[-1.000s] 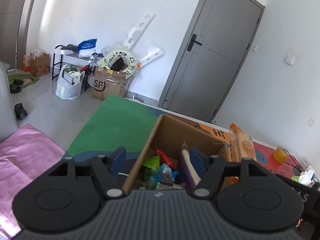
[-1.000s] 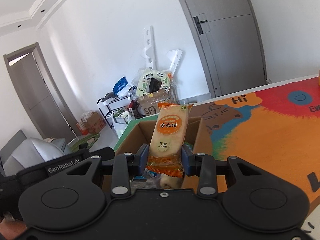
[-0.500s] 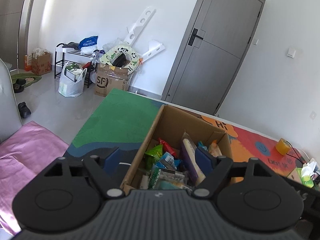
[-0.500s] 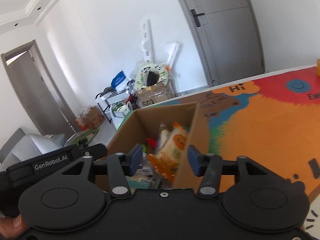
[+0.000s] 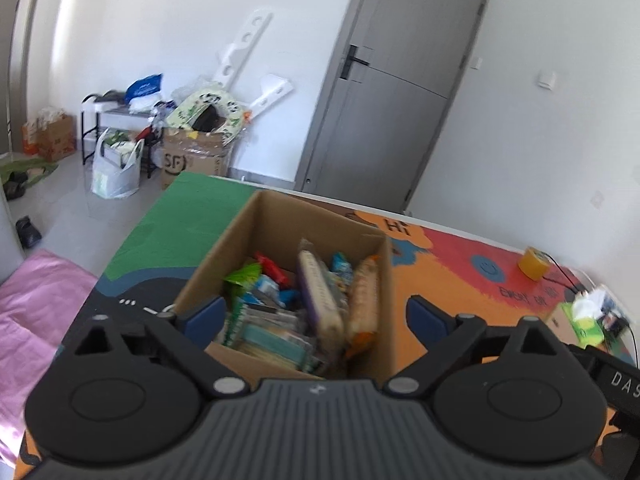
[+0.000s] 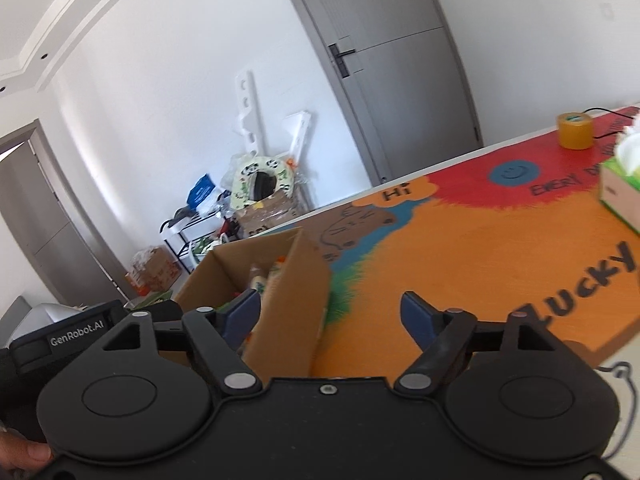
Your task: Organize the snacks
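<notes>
Though both views are smeared by motion, the open brown cardboard box (image 5: 276, 240) reads clearly on the bench (image 6: 460, 248), which is covered by a bright cartoon-printed mat; the packets crowded inside it are too blurred to name one by one, and the near wall of the box is cut off behind the left tool (image 5: 312, 312). From the right wrist only a sliver of the contents shows over the box rim, and the green tissue box (image 6: 620, 196) runs off the right edge. A second ago the right tool (image 6: 332, 312) pinched an orange rice-cracker packet (image 5: 364, 300) upright above the box; that packet now stands inside, against the right wall, beside a purple-edged pack (image 5: 320, 296). Both tools have just been opening and now stand wide with nothing between the blue pads. The left tool frames the box from above without touching it, while the right tool has swung off to the right, its left finger (image 6: 240, 312) overlapping the box's outer wall in the view, contact unclear.
</notes>
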Demonstrator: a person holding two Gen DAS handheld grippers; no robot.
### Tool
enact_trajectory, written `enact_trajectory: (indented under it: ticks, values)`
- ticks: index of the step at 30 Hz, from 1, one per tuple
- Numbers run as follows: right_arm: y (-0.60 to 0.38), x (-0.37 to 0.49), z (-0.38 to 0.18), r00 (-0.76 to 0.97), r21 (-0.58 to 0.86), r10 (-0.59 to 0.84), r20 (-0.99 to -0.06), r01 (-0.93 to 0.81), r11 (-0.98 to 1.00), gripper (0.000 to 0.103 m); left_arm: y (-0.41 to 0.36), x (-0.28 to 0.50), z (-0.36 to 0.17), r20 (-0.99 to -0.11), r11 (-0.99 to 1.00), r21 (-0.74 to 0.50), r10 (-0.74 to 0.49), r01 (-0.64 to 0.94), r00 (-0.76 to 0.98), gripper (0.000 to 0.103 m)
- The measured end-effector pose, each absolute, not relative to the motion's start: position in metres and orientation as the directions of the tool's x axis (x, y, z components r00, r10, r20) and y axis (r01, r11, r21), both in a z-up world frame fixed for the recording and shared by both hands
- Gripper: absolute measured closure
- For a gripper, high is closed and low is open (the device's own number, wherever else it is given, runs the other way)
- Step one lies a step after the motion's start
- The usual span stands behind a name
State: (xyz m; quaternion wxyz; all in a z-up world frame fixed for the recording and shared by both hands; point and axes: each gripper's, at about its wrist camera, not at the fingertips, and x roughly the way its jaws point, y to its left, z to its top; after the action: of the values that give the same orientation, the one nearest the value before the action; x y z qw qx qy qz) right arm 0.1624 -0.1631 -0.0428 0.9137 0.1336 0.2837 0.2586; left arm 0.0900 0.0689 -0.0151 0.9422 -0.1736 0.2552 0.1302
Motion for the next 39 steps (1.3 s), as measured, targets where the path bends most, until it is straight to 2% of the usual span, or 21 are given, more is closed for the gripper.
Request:
enact_trajectory:
  ticks: [11,16,35,39]
  values:
    - [-0.221,0.147,-0.038,0.750,0.392,0.495,-0.439,-0.336,0.857,0.007,0.022,0.084,-0.007,-0.521,0.946,-0.225,0.085,-0.233,0.849,0.005]
    - [-0.240,0.135,-0.032,0.759,0.379,0.486,-0.433,-0.336,0.862,0.000,0.006,0.077,-0.007,-0.534,0.960,-0.200,0.063,-0.199,0.843,0.001]
    - [-0.281,0.099,-0.018,0.762,0.344,0.462,-0.453,-0.329,0.880,0.000,-0.010,0.029,0.012,-0.513,0.982,-0.141,0.035,-0.124,0.858,0.000]
    - [-0.283,0.088,-0.012,0.740,0.398,0.500,-0.451,-0.334,0.854,0.000,-0.009,0.019,0.017,-0.503,0.984,-0.134,0.035,-0.118,0.864,0.000]
